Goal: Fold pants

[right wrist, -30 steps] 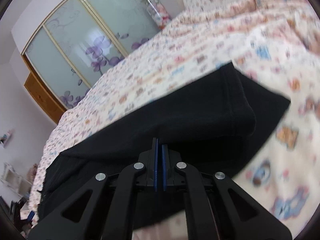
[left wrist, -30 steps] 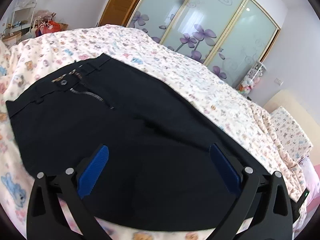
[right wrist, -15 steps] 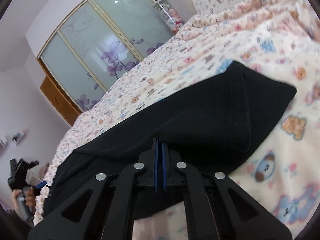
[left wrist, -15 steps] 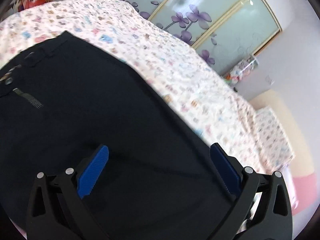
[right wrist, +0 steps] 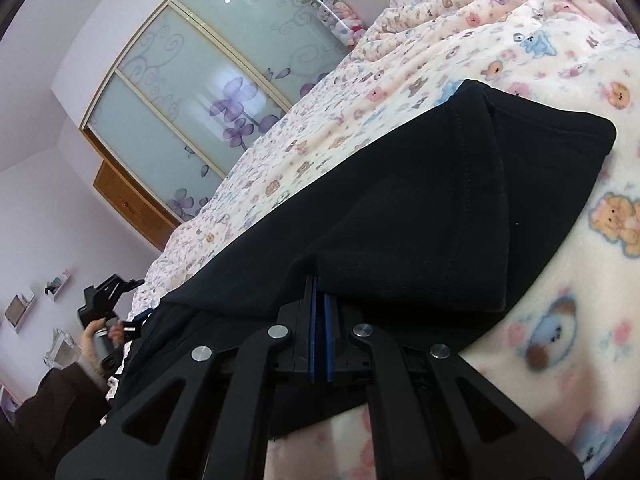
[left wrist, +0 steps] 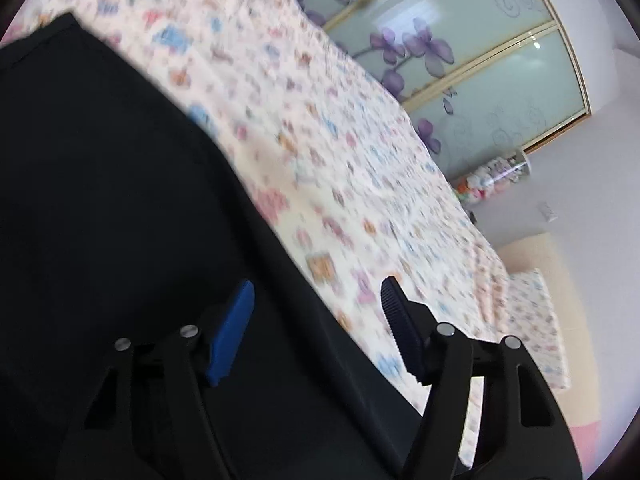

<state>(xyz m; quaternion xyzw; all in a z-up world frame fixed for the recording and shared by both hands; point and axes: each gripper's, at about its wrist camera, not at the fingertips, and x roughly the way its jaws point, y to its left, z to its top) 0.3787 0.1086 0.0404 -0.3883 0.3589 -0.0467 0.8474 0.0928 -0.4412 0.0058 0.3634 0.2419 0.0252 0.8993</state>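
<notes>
1. Pants (right wrist: 400, 208), black, lie spread on a bed (right wrist: 520, 80) covered in a pale blanket printed with bears and other small animals; in the right wrist view the hem end reaches toward the far right, one layer folded over another.
2. Right gripper (right wrist: 320, 300) has its blue pads pressed together on a pinched edge of the pants at the near side of the hem end.
3. Left gripper (left wrist: 316, 304) hangs over the far edge of the pants (left wrist: 100, 200), its jaws closing; that edge runs between the two blue pads, but they do not press on it.
4. Seen from the right wrist view, the left gripper (right wrist: 108, 296) sits at the far left end of the garment, a hand (right wrist: 94, 340) and dark sleeve behind it.
5. Sliding wardrobe doors (right wrist: 192, 92) of frosted glass with purple flowers stand beyond the bed, a wooden cabinet (right wrist: 132, 208) beside them.
6. Clear container of soft toys (right wrist: 340, 12) stands by the wall near the head of the bed.
7. Bare blanket lies around the pants; nothing rests on the cloth.
</notes>
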